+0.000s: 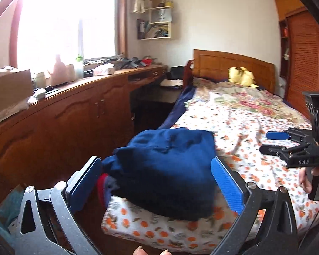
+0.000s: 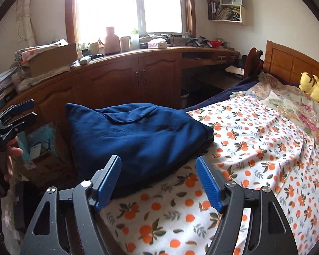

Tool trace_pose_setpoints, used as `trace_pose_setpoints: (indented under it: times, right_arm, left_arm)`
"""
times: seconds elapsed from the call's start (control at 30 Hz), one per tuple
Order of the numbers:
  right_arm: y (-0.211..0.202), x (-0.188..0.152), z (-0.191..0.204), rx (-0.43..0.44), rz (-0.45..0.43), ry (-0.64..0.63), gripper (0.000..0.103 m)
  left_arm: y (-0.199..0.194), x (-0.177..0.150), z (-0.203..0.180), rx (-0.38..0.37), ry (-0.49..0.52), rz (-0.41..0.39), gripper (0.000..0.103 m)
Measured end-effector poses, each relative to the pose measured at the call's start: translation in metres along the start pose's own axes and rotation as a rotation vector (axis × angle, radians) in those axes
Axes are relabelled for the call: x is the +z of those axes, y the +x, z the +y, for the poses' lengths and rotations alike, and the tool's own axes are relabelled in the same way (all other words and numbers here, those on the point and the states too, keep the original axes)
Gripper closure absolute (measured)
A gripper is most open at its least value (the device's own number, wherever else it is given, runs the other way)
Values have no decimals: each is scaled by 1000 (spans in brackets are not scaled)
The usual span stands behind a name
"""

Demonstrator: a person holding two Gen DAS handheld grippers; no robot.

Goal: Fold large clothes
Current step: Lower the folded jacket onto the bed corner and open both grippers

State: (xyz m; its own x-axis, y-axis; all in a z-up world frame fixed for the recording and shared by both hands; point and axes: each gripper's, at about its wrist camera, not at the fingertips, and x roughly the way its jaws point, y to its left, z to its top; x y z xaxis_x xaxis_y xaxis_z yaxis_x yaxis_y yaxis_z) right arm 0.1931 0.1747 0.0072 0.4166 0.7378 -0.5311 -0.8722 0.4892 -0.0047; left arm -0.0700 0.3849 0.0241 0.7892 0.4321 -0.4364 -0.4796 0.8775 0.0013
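Ahead of both claws: folded navy garment (image 2: 136,136) on bed (image 2: 255,148) | left claw (image 1: 157,182) apart | right claw (image 2: 159,182) apart

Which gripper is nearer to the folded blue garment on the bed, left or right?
Left. The left gripper stands open right at the blue garment; the right gripper, also open, sits beside its near edge.

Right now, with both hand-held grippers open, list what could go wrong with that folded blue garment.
1. The blue garment sits at the corner of the bed, partly past its edge, so it might slide off.
2. A red layer shows at its side in the left wrist view; the fold may loosen.
3. The left hand-held gripper is close and could nudge it.
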Motion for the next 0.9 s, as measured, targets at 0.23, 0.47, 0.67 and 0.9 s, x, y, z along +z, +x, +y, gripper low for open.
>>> trace_pose_setpoints:
  times: [0.23, 0.47, 0.67, 0.9]
  right_arm:
    - [-55, -39, -24, -57, -44, 45, 21]
    - [-114, -84, -48, -184, -75, 95, 20]
    - [-168, -129, -67, -284, -101, 190, 20]
    - [-220, -170, -65, -421, -117, 229, 20]
  left_arm:
    - [-7, 11, -63, -90, 32, -23, 1]
    - [-12, 2, -135, -172, 69, -31, 1]
    - [-17, -18, -197, -278, 57, -8, 1]
    - [-26, -46, -268, -356, 87, 41, 1]
